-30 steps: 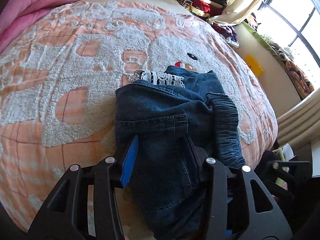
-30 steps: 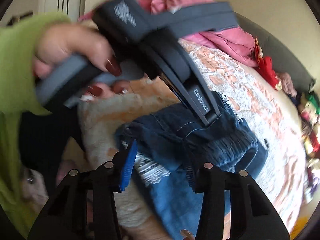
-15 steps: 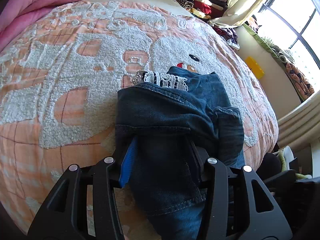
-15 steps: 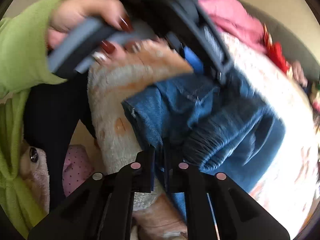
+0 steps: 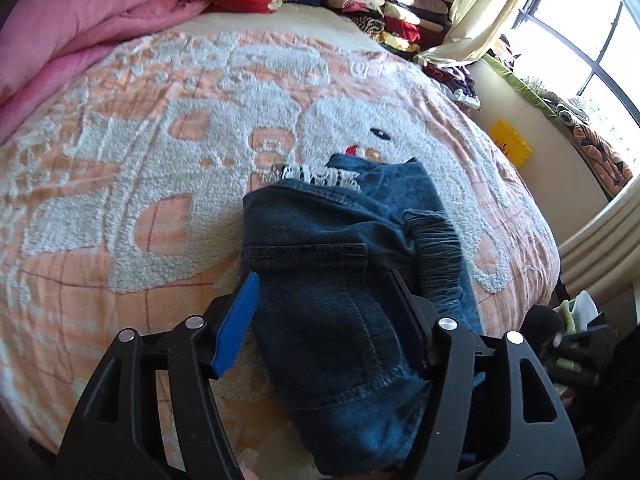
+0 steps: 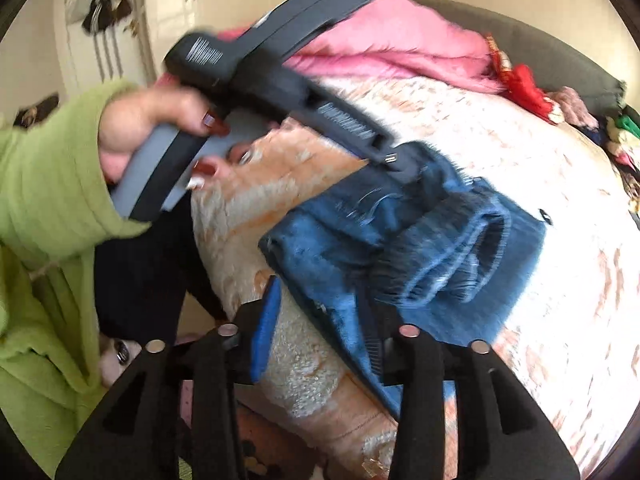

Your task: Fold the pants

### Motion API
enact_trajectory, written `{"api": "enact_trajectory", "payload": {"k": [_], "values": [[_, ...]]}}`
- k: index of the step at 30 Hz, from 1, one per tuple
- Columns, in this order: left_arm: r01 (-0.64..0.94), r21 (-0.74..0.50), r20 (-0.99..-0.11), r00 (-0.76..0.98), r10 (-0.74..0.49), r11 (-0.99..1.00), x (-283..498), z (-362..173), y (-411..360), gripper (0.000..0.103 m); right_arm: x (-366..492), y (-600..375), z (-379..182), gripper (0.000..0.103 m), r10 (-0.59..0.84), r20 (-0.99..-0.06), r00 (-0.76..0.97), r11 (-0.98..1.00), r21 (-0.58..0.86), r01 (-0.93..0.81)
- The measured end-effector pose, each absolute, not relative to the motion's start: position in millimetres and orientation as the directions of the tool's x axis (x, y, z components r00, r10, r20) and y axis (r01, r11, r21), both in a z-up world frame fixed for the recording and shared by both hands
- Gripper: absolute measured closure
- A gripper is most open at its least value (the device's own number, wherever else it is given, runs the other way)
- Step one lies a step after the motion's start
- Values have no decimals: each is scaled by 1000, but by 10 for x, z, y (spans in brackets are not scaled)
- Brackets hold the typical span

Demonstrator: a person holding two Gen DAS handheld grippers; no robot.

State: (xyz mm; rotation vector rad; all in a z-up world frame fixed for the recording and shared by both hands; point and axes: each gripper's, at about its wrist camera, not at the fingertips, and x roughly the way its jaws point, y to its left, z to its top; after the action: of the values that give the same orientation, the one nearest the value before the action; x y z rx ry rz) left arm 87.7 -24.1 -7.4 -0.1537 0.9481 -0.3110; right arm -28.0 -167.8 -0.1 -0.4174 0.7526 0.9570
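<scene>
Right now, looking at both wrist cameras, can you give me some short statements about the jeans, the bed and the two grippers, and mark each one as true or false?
1. The jeans lie folded in a bundle on the bedspread. True.
2. The left gripper is clamped shut on the denim. False: its jaws have just been opening and stand apart, with the denim between them.
3. A pink blanket is heaped at the far side of the bed. True.
4. The right gripper is open. True: its jaws have just been opening.
5. The hand that holds the left gripper wears a blue sleeve. False: the sleeve is green.
</scene>
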Motion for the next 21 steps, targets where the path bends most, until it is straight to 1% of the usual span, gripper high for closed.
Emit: {"api": "enact_trajectory", "payload": {"k": [1, 3, 4, 5, 6, 8, 9, 10, 11, 15, 18, 21], "values": [[196, -260, -770, 549, -326, 945, 857, -48, -247, 43, -273, -1735, 55, 60, 583, -722, 373, 545, 7, -838], [201, -254, -763, 560, -323, 946, 814, 1, -253, 41, -248, -1833, 159, 51, 589, -697, 410, 583, 16, -812], [203, -251, -758, 567, -322, 947, 792, 30, -256, 39, -244, -1872, 206, 49, 588, -688, 425, 598, 17, -801], [205, -249, -754, 573, -322, 947, 770, 57, -257, 38, -225, -1934, 269, 44, 588, -674, 448, 621, 22, -783], [206, -246, -751, 577, -320, 947, 757, 77, -258, 38, -210, -1987, 314, 37, 589, -663, 462, 638, 30, -770], [206, -237, -745, 589, -314, 949, 723, 120, -257, 36, -176, -2089, 415, 30, 588, -643, 491, 667, 43, -744], [206, -231, -741, 596, -309, 951, 704, 143, -256, 32, -157, -2140, 470, 24, 584, -630, 511, 686, 47, -726], [207, -226, -739, 601, -306, 952, 684, 161, -255, 29, -135, -2184, 517, 22, 580, -621, 528, 702, 51, -711], [207, -223, -737, 604, -304, 952, 668, 173, -253, 29, -111, -2238, 569, 20, 577, -608, 546, 719, 61, -692], [205, -218, -728, 617, -299, 954, 622, 230, -243, 20, 5, -2422, 664, 20, 562, -581, 589, 769, 102, -632], [204, -216, -723, 624, -297, 955, 598, 255, -232, 16, 97, -2500, 665, 20, 531, -582, 616, 804, 118, -583], [200, -210, -720, 630, -290, 957, 581, 254, -224, 14, 188, -2541, 638, 20, 499, -594, 631, 832, 125, -541]]}}
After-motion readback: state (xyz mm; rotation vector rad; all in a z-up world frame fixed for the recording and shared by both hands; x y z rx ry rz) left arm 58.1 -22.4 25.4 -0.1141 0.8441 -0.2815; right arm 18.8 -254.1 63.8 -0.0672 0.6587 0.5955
